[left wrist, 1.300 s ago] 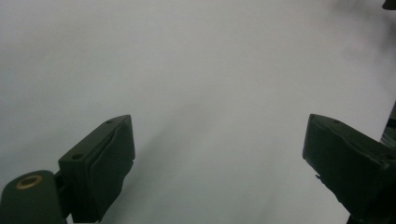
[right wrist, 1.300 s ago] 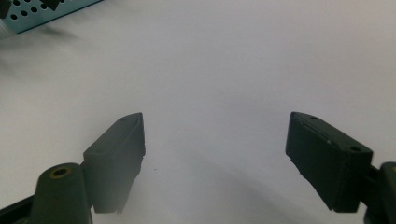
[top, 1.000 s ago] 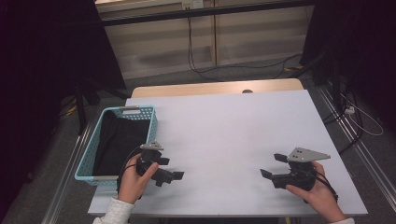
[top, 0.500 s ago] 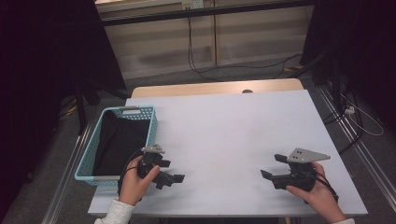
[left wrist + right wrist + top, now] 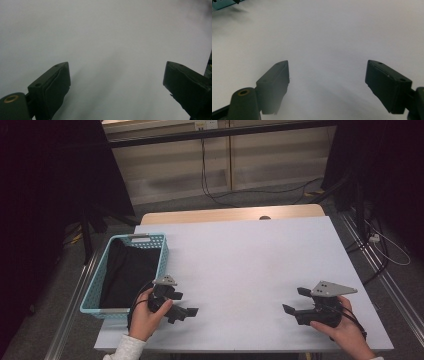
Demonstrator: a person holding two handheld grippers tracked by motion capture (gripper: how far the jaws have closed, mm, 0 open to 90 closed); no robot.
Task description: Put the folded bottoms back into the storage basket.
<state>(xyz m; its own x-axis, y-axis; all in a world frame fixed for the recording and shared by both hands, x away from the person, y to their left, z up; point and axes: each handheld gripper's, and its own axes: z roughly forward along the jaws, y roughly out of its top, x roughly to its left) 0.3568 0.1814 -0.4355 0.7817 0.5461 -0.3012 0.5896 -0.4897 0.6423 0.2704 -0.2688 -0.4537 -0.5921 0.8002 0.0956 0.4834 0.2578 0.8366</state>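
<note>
Both my grippers rest low over the near edge of the white table (image 5: 240,255), jaws spread wide with nothing between them. My left gripper (image 5: 186,312) sits just beside the near right corner of the teal basket (image 5: 164,254), its jaws pointing toward the table's middle and away from the basket. My right gripper (image 5: 295,301) lies well apart, across the bare tabletop, its jaws pointing toward the left one. The basket stands at the table's left edge, long axis running from the near edge toward the far edge, and holds a black cloth (image 5: 127,270) that lines its floor. The left hand (image 5: 145,315) is clearly nearer: the cloth lies to its left and slightly beyond, so I judge a turn toward the basket comes first. In the left gripper view the pads (image 5: 53,85) frame plain table; likewise in the right gripper view (image 5: 274,80).
</note>
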